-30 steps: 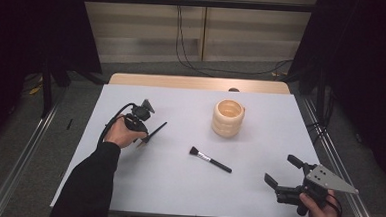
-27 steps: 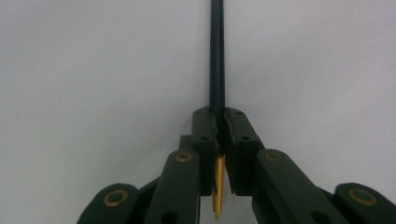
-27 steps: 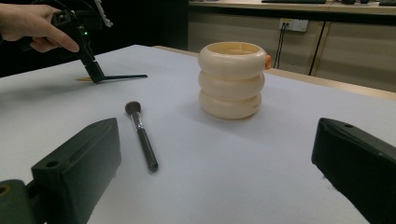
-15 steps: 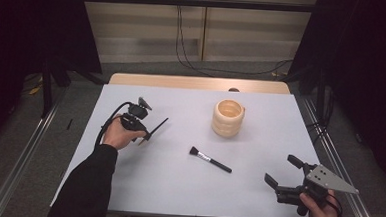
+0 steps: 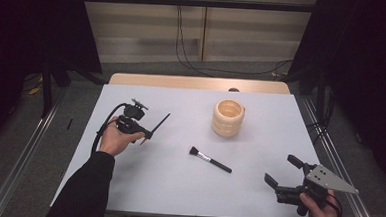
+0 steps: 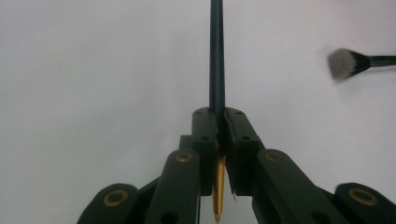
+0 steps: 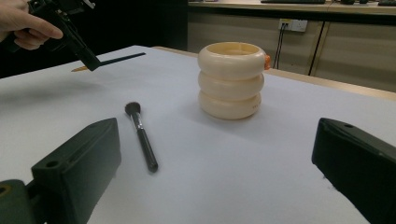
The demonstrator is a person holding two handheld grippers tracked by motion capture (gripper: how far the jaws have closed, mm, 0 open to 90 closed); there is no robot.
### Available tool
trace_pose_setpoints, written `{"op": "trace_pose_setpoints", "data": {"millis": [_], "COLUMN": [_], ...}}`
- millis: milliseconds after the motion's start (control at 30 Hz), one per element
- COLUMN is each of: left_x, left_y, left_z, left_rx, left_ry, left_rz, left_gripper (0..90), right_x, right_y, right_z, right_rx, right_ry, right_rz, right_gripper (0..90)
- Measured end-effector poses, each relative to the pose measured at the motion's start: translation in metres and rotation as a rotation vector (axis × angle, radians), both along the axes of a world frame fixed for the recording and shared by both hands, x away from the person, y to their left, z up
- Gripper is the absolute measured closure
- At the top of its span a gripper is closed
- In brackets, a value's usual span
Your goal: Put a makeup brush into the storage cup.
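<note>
My left gripper (image 5: pixel 146 133) is shut on a thin dark stick (image 5: pixel 161 122) with a gold pointed end and holds it over the left part of the white table (image 5: pixel 177 188). In the left gripper view the jaws (image 6: pixel 220 114) clamp the stick (image 6: pixel 217 56), and its gold tip pokes back between them. A black makeup brush (image 5: pixel 210 160) lies flat mid-table, bristles toward the left gripper. A cream ringed holder (image 5: pixel 228 118) stands upright beyond it. My right gripper (image 5: pixel 279 168) stands open at the near right, holding nothing. It faces the brush (image 7: pixel 142 135) and the holder (image 7: pixel 231 79).
The table has a wooden strip (image 5: pixel 197 82) along its far edge with a small dark thing (image 5: pixel 233 89) on it. Metal rails run along both sides on the floor, and cables (image 5: pixel 194 48) hang behind the table.
The left gripper has shifted slightly with the stick, whose far end now points a little higher. The right gripper, brush and holder have stayed put.
</note>
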State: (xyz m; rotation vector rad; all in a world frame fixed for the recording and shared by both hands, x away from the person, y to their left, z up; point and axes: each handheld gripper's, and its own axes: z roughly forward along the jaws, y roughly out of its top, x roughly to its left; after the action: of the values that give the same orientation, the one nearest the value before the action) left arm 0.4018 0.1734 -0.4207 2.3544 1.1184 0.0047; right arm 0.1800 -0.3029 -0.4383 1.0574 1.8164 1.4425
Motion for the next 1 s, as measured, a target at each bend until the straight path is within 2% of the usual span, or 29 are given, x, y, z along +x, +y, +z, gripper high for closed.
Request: {"op": "trace_pose_setpoints", "data": {"millis": [233, 300, 433, 467, 500, 567, 600, 633, 767, 800, 933, 1000], "left_x": [-0.011, -0.015, -0.023, -0.026, -0.030, -0.034, -0.036, -0.038, -0.043, -0.045, -0.052, -0.056], "left_y": [0.003, 0.005, 0.008, 0.007, 0.008, 0.008, 0.010, 0.010, 0.010, 0.010, 0.010, 0.012], "left_z": [0.001, 0.003, 0.006, 0.006, 0.007, 0.006, 0.006, 0.006, 0.009, 0.011, 0.014, 0.015], "left_rx": [-0.060, -0.065, -0.115, -0.120, -0.121, -0.136, -0.133, -0.171, -0.202, -0.191, -0.229, -0.263], "left_ry": [-0.042, -0.053, -0.107, -0.129, -0.149, -0.163, -0.176, -0.186, -0.226, -0.235, -0.262, -0.279], "left_rz": [0.021, 0.016, 0.031, 0.058, 0.061, 0.071, 0.059, 0.082, 0.074, 0.065, 0.050, 0.042], "left_gripper": [83.5, 83.5, 83.5, 83.5, 83.5, 83.5, 83.5, 83.5, 83.5, 83.5, 83.5, 83.5], "right_x": [0.000, 0.000, 0.000, 0.000, 0.000, 0.000, 0.000, 0.000, 0.000, 0.000, 0.000, 0.000], "right_y": [0.000, 0.000, 0.000, 0.000, 0.000, 0.000, -0.001, -0.001, 0.000, 0.000, 0.000, -0.001], "right_z": [0.000, 0.000, 0.000, 0.000, 0.000, 0.000, 0.000, 0.000, 0.000, 0.000, 0.000, 0.000], "right_rx": [0.001, 0.003, 0.003, 0.005, 0.007, 0.006, 0.007, 0.006, 0.005, 0.007, 0.009, 0.008], "right_ry": [-0.001, 0.001, 0.001, -0.002, -0.003, -0.004, -0.002, -0.002, -0.001, -0.001, -0.003, -0.002], "right_rz": [0.001, 0.002, 0.003, -0.002, -0.005, -0.006, -0.004, 0.000, 0.001, -0.001, -0.005, -0.003], "right_gripper": [0.7, 0.7, 0.7, 0.6, 0.6, 0.6, 0.5, 0.6, 0.4, 0.5, 0.2, 0.2]}}
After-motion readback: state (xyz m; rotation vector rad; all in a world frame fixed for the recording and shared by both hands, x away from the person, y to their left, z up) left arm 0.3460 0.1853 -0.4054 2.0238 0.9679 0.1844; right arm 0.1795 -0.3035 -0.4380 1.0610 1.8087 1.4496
